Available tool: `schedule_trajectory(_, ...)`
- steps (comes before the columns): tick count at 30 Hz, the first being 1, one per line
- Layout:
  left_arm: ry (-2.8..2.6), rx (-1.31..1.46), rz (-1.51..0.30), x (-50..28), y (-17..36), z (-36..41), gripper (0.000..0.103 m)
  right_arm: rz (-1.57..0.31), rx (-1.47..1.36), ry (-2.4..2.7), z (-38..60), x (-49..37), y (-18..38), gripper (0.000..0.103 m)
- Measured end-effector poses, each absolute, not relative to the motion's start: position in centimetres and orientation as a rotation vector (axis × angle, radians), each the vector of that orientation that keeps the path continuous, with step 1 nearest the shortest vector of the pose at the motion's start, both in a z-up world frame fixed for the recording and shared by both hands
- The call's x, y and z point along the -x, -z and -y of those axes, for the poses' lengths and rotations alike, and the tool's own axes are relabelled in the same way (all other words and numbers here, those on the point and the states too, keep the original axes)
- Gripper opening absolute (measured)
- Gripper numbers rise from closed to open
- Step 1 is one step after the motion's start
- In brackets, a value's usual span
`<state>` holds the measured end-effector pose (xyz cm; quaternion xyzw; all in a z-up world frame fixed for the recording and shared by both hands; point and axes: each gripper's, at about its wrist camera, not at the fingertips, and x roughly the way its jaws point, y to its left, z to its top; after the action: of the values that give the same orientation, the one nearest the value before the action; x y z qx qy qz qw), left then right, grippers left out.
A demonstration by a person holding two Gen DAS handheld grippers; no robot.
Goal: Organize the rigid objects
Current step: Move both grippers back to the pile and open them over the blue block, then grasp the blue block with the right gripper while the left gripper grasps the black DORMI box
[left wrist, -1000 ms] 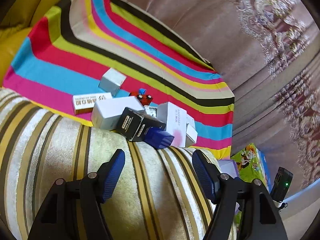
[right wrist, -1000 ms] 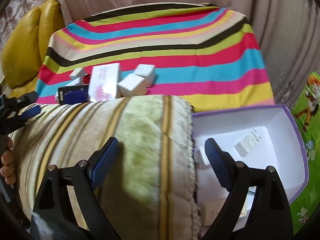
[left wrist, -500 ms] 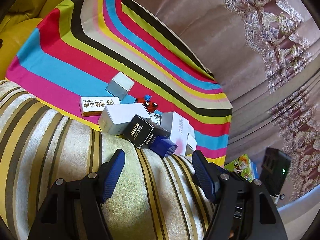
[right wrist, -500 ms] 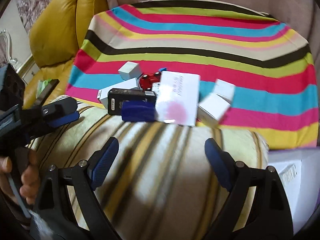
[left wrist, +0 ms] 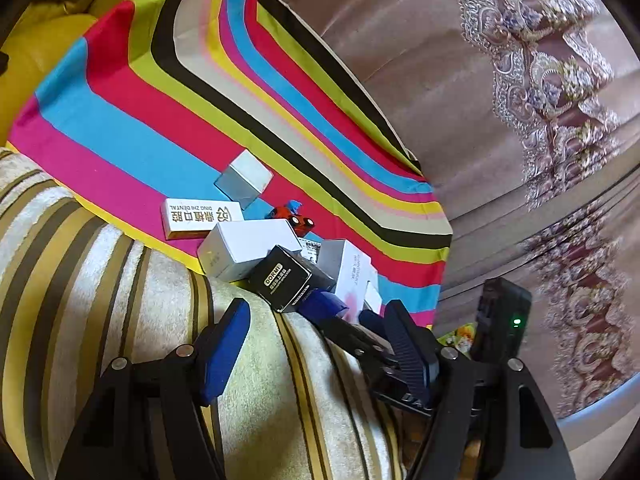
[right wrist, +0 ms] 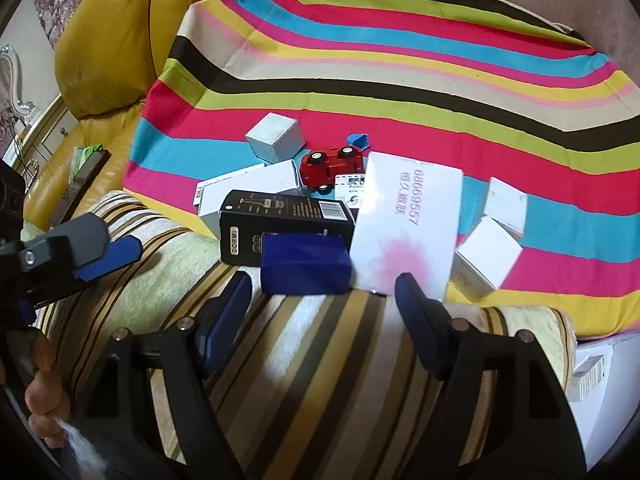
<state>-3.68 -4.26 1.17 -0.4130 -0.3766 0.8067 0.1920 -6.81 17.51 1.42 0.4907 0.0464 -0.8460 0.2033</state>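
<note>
1. The right tool (right wrist: 322, 316) is seen at the bottom centre of the right wrist view, its blue-padded fingers spread wide and nothing held between them; it is poised over a striped cushion (right wrist: 304, 360).
2. The left tool (left wrist: 316, 348) is likewise released, fingers spread apart and empty, low in the left wrist view above the same cushion (left wrist: 120, 280). It is also seen at the left edge of the right wrist view (right wrist: 80, 252), gripped by a hand (right wrist: 44, 396).
3. A dark blue box (right wrist: 305, 263) is seen just above the right tool's fingers, at the far edge of the cushion, lying in front of a black box (right wrist: 280, 216) marked DORMI.
4. To the right of the blue box, a white card-like box (right wrist: 404, 224) with a pink blotch is tilted against the pile.
5. Behind these, a red toy car (right wrist: 332, 166) is lying on its side on a striped cloth (right wrist: 400, 80), with a grey cube box (right wrist: 274, 142) to its upper left.
6. Two small white boxes (right wrist: 492, 240) are found at the right of the pile, touching each other.
7. In the left wrist view, a long white box (left wrist: 200, 216) printed DING ZHI DENTAL is seen left of centre, beside a larger white box (left wrist: 246, 250).
8. A white open container (right wrist: 600, 380) is partly visible at the lower right edge of the right wrist view.
</note>
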Motion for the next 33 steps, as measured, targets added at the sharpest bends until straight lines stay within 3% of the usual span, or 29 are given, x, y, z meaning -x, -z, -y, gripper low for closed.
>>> schedule_trajectory(6,-2.159,1.255,1.113,5.7,-0.4,4.4,0.070,-0.135,-1.381,2.342,-16.8,7.7,-0.9,0.066)
schedule_trajectory(8,-2.126,1.310,1.114,6.6,-0.2,4.2,0.070,-0.138,-1.385,2.333,-16.6,7.9,-0.7,0.054)
schedule_trajectory(19,-1.954,1.640,1.148,11.6,2.5,2.9,0.071,-0.160,-1.327,2.355,-16.4,7.0,-0.8,0.054)
schedule_trajectory(33,-1.839,1.868,1.207,14.8,5.9,1.3,0.071,-0.134,-1.217,2.482,-17.7,5.5,-2.3,0.054)
